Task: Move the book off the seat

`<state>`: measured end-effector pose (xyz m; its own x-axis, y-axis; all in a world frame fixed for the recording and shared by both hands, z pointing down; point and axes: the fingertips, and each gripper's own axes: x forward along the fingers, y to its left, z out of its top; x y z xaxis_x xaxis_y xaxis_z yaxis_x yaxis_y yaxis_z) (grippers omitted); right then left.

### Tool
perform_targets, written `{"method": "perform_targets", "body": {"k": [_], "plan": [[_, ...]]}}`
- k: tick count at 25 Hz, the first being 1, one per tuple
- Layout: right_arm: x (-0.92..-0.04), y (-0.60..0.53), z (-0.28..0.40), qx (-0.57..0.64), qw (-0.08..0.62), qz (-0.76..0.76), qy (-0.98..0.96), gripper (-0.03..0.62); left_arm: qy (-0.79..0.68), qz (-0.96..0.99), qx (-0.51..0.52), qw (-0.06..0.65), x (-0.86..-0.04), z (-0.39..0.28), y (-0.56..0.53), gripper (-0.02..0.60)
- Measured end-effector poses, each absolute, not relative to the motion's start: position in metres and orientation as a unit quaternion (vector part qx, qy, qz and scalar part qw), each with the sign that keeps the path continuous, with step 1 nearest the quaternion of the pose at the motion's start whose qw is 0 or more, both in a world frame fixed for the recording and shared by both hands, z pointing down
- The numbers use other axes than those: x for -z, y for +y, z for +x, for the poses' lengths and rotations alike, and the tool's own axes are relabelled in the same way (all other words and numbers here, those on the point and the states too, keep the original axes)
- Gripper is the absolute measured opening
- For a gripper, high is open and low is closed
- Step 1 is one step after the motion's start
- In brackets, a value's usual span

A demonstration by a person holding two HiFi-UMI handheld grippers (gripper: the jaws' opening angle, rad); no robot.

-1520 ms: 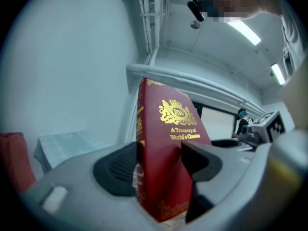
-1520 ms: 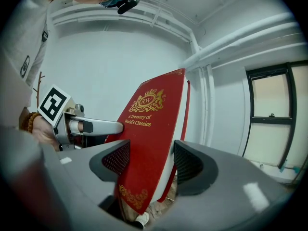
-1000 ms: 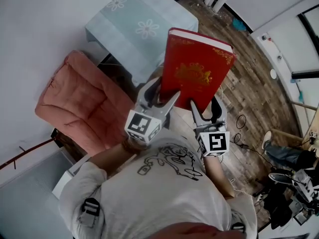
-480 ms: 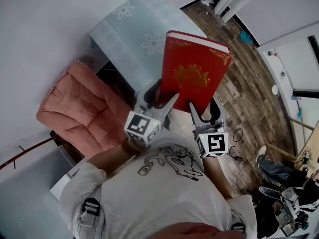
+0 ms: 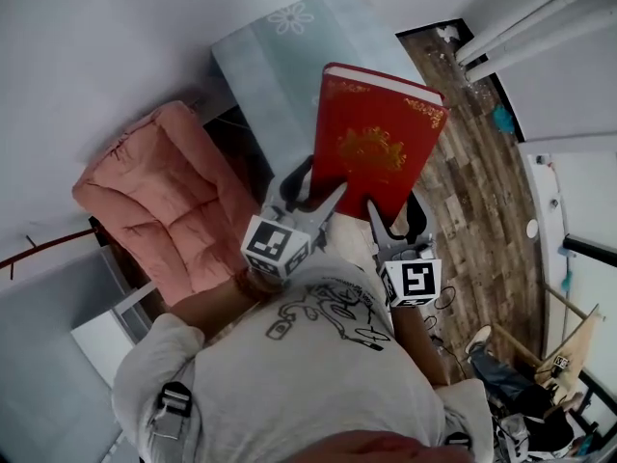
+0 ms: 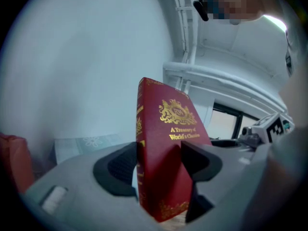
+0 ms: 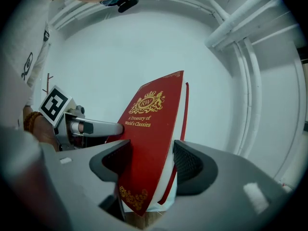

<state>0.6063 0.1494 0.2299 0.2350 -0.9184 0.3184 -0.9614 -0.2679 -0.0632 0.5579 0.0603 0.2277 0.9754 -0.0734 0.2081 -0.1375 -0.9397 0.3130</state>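
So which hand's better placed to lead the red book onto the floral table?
Left, likely: left tool and right tool both clamp the red hardback book, but left holds the corner nearer the pale blue floral-clothed table.

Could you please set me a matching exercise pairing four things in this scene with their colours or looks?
Column A:
1. book
2. cushion
3. tablecloth
4. floor

Column B:
a. pale blue with white flowers
b. red with gold print
c. brown wood planks
d. pink, quilted

Pairs: 1-b, 2-d, 3-a, 4-c
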Motion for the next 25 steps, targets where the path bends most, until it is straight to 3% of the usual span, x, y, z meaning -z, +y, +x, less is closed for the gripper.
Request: {"method": "perform_targets", "body": {"k": [17, 25], "plan": [[-0.250, 0.028, 0.555, -0.147, 0.106, 0.685, -0.706, 0.285, -0.199, 0.952, -0.081, 0.217, -0.253, 0.482, -0.043, 0.282], [-0.253, 0.021, 0.565, -0.147, 0.113, 0.631, -0.753, 0.284, -0.267, 0.934, -0.078, 0.223, -0.258, 0.483, -0.040, 0.284]]}}
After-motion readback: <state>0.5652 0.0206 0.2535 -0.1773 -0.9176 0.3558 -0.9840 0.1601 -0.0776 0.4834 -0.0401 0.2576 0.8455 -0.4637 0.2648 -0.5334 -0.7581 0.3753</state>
